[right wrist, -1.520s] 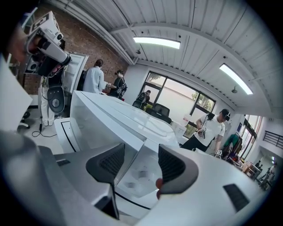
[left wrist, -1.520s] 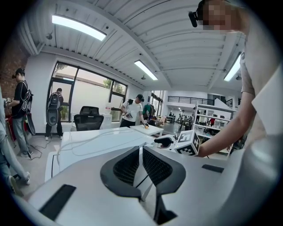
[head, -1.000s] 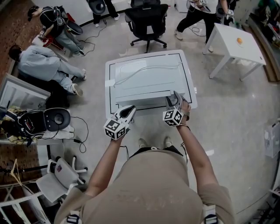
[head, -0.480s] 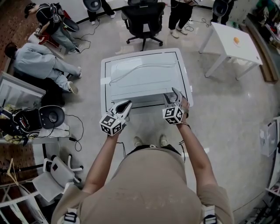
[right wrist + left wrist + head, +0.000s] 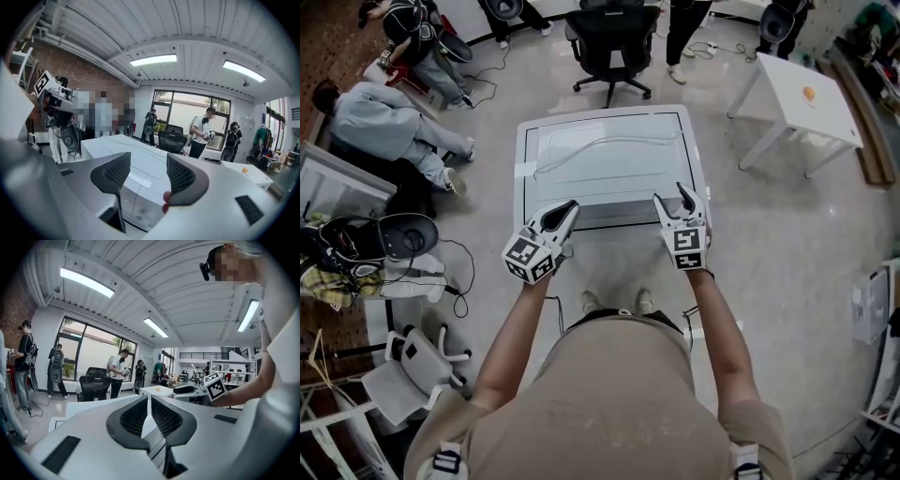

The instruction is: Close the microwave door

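Pushing squarely on the near face of the microwave (image 5: 609,159) should latch it shut; my left tongs (image 5: 567,207) are together, my right tongs (image 5: 680,199) apart, empty.

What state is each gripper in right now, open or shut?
Left gripper: shut, nothing between the jaws.
Right gripper: open, holding nothing.

There is one microwave (image 5: 609,155) at centre. Two grippers, the left gripper (image 5: 570,206) and the right gripper (image 5: 673,195), are just below it. One black chair (image 5: 609,37) is at top centre. One white table (image 5: 787,80) is at upper right, with one orange ball (image 5: 809,93) on it.
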Action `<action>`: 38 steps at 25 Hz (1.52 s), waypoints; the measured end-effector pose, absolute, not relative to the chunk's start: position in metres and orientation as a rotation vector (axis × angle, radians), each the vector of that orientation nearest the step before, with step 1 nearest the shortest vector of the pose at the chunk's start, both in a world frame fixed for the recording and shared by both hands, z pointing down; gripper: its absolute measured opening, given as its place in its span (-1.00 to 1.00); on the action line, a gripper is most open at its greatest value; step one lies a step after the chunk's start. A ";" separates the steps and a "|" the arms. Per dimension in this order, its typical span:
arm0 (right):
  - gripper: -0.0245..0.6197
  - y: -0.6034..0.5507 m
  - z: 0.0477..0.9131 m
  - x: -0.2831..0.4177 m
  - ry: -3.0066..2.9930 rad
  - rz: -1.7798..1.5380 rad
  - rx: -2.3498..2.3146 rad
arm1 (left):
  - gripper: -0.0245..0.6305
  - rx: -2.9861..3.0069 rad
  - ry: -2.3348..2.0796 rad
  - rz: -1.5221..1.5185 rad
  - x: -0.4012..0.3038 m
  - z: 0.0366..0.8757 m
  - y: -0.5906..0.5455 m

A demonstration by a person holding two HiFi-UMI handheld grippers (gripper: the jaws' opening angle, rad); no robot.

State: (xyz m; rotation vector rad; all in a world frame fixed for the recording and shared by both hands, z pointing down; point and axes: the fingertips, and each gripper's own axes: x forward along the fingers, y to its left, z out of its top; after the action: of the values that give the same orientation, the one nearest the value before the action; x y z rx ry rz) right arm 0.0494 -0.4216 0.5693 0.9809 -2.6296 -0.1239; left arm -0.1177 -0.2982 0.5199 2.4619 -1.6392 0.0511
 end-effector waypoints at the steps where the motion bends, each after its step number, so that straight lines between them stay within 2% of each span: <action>1: -0.16 -0.423 0.562 0.051 -2.650 -0.110 0.986 | -0.89 2.467 -1.645 0.042 -0.117 0.515 -0.300; 10: -0.18 -0.426 0.505 0.075 -2.830 -0.012 0.997 | -0.86 2.492 -1.765 -0.011 -0.115 0.476 -0.304; 18: -0.21 -0.422 0.488 0.098 -2.931 -0.024 0.971 | -0.80 2.478 -1.858 -0.024 -0.115 0.464 -0.302; 29: -0.29 -0.416 0.492 0.137 -2.957 -0.074 0.990 | -0.71 2.419 -1.912 -0.022 -0.087 0.482 -0.290; 38: -0.35 -0.415 0.533 0.166 -2.919 -0.078 0.976 | -0.70 2.348 -1.963 0.014 -0.066 0.525 -0.277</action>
State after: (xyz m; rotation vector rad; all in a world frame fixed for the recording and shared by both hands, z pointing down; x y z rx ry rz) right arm 0.1662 -0.4147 0.5326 0.9760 -2.9194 -0.0785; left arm -0.0662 -0.2774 0.5246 2.3476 -1.9627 0.0140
